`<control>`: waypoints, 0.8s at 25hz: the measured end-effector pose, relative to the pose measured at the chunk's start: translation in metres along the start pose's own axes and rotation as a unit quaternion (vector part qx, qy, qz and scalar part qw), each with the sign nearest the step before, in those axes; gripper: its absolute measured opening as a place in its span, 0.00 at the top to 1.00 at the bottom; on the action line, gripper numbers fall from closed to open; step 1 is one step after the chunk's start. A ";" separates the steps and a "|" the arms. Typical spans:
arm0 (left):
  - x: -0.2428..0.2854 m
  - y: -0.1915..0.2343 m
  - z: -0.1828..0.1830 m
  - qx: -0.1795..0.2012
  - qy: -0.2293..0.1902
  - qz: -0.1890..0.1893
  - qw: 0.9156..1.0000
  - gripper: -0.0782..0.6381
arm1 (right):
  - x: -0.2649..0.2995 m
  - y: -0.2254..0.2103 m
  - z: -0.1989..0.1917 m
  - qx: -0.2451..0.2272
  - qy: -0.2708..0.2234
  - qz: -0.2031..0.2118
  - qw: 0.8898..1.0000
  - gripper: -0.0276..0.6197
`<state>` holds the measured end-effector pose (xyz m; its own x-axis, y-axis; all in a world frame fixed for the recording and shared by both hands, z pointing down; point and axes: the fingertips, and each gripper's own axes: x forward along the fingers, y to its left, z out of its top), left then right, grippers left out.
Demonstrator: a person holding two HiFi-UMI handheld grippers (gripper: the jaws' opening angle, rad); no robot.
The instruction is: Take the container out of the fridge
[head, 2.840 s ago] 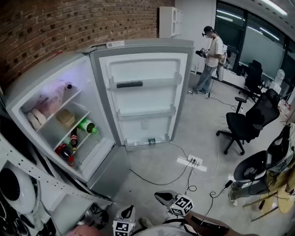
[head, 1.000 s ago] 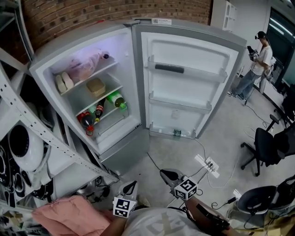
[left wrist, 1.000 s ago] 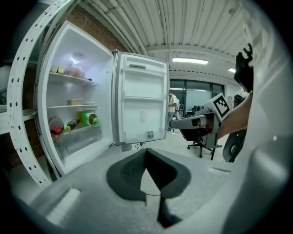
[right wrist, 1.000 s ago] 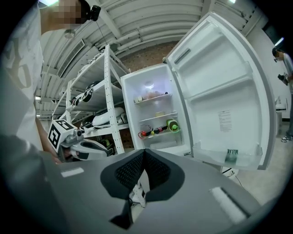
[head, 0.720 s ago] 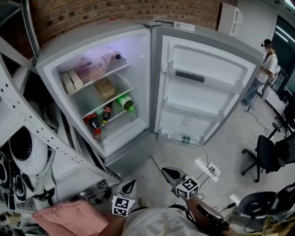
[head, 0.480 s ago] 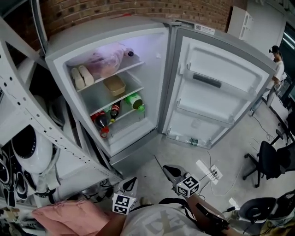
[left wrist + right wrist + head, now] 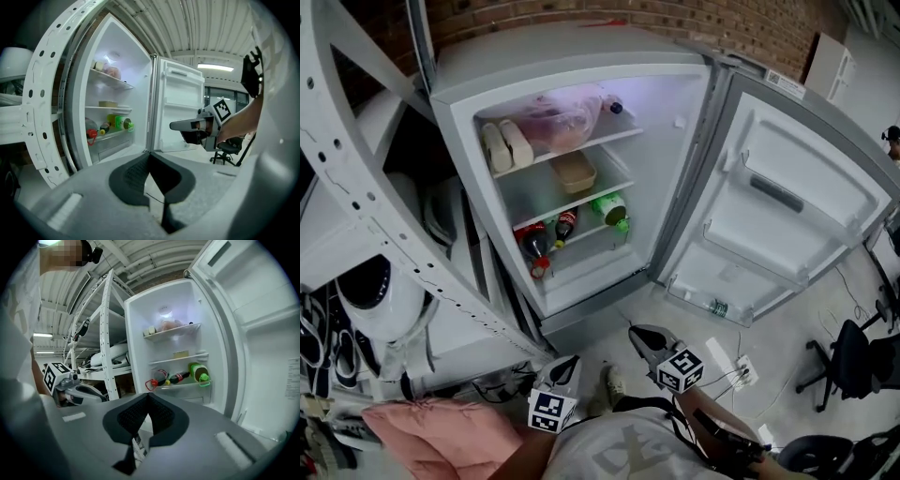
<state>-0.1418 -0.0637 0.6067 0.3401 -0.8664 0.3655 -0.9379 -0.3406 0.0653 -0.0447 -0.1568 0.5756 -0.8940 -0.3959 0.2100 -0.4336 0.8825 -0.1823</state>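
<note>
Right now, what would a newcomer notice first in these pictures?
The open fridge, its door swung wide to the right, dominates the head view. Inside, a tan container sits on the middle shelf, above a green bottle. The left gripper and right gripper hang low in the view, shut and empty, short of the fridge.

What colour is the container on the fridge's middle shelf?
Tan container, clearest in the head view.
</note>
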 end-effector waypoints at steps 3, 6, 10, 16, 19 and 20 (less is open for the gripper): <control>0.011 0.014 0.006 0.002 -0.004 0.008 1.000 0.89 | 0.024 -0.009 0.010 -0.006 0.000 0.017 1.000 0.94; 0.021 0.023 0.015 -0.005 -0.005 0.019 1.000 0.89 | 0.045 -0.018 0.019 -0.013 0.004 0.036 0.999 0.95; 0.039 0.034 0.025 -0.011 -0.004 0.027 1.000 0.89 | 0.072 -0.034 0.036 -0.031 0.006 0.056 0.998 0.94; 0.065 0.045 0.042 -0.017 -0.011 0.035 0.999 0.89 | 0.110 -0.056 0.061 -0.070 0.007 0.083 0.994 0.95; 0.074 0.051 0.049 -0.021 -0.013 0.042 0.999 0.89 | 0.129 -0.066 0.076 -0.089 0.004 0.092 0.992 0.94; 0.077 0.053 0.052 -0.019 -0.013 0.044 0.999 0.89 | 0.136 -0.069 0.082 -0.094 0.002 0.094 0.991 0.95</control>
<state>-0.1619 -0.1671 0.5896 0.2573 -0.9018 0.3473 -0.9661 -0.2486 0.0701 -0.1451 -0.2925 0.5379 -0.9563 -0.2185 0.1941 -0.2295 0.9727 -0.0357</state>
